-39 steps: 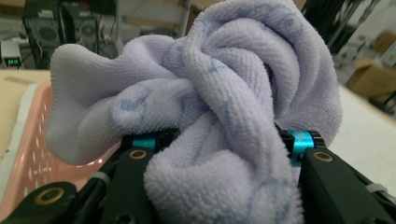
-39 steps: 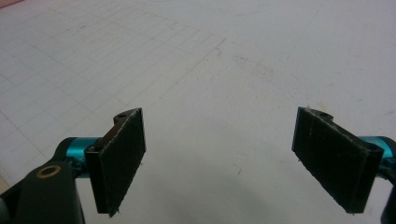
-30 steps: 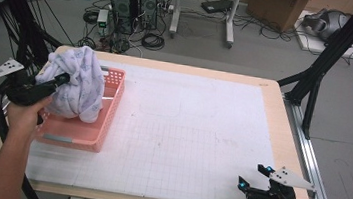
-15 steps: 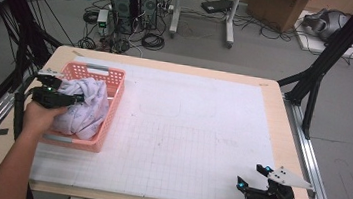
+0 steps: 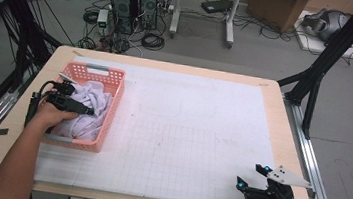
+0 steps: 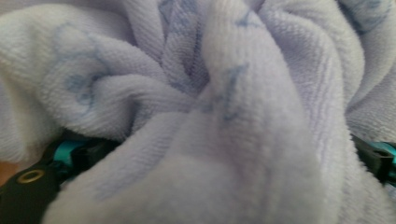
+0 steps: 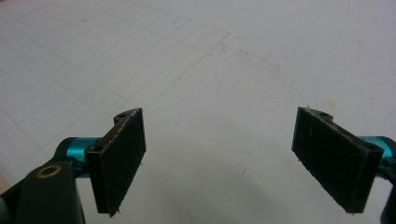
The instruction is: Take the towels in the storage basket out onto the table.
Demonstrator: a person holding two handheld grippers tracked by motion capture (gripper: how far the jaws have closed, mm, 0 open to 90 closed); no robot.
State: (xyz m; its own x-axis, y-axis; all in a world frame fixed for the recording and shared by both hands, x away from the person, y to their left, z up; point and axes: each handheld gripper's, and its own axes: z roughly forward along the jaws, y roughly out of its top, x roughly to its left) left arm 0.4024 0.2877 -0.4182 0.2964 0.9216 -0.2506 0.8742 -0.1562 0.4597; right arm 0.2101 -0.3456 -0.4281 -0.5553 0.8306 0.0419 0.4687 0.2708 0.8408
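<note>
A pale lilac towel [image 5: 89,103] lies bunched in the pink plastic basket [image 5: 98,72] at the table's left. My left gripper [image 5: 88,111] is pushed down into it. In the left gripper view the towel [image 6: 210,93] folds over everything. The jaws of the left gripper [image 6: 231,154] stand far apart at the bottom corners; they have just been opening, with towel lying loosely between them. My right gripper [image 5: 250,176] rests near the front right corner, open. In its own view the right gripper [image 7: 219,158] has only bare gridded mat between the pads.
The white gridded mat [image 5: 201,132] covers most of the wooden table [image 5: 273,115]. Beyond the far edge stand computer towers [image 5: 133,1] among cables on the floor. Black frame struts [image 5: 318,75] rise at the right, others at the left.
The left hand has brought the towel down from above the basket into it and moved left. The towel now lies low in the basket. The right gripper has kept still.
</note>
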